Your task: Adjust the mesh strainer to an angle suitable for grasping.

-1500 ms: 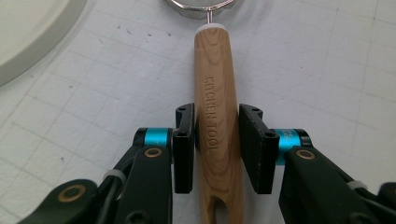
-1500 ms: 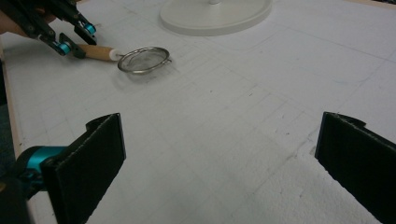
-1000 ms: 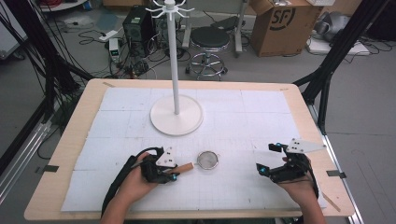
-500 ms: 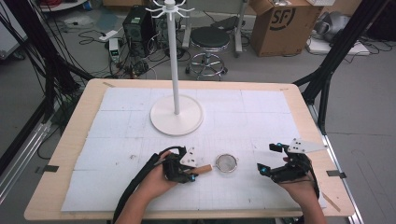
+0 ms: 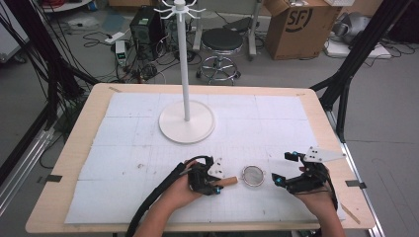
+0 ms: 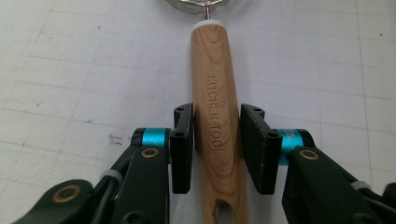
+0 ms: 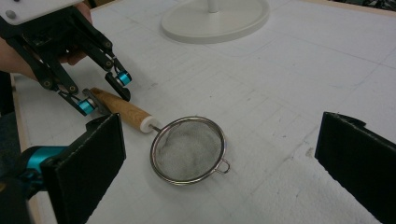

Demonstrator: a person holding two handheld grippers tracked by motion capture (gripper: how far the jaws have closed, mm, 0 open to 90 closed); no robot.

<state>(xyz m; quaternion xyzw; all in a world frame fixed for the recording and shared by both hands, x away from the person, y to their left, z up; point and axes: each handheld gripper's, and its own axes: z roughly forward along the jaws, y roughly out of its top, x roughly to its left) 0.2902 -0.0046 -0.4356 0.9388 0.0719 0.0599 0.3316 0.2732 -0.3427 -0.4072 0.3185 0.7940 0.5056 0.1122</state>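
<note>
Gripping a small strainer by its wooden handle [image 6: 215, 116], near the front edge of the white-covered surface [image 5: 123, 148]; left gripper [image 5: 216, 185] low over the mat, jaws pinching the handle from both sides, pads flat against the wood just behind the engraved words "KITCHEN TOOL". Lying flat ahead of those jaws, the strainer's round mesh bowl [image 7: 189, 148], rim down on the mat, a small wire loop on its far side. Waiting just beside the bowl on the opposite side, the right gripper [image 5: 277, 180], jaws spread wide and holding nothing, the bowl framed between them in the right gripper view but well clear of both pads. Standing farther back at the middle of the surface, a white hanging stand [image 5: 186, 118] with a broad round base, a tall pole and hooks at the top. Likely risks from here: the handle tapering and smooth, so a pinch this far back may let the strainer pivot or droop at the bowl end once lifted; the wire loop small, so easy to miss a hook if hanging on the stand is the aim; the open right jaws close enough to bump the rim during any sideways slide; the tall stand prone to rocking if struck high on the pole.
</note>
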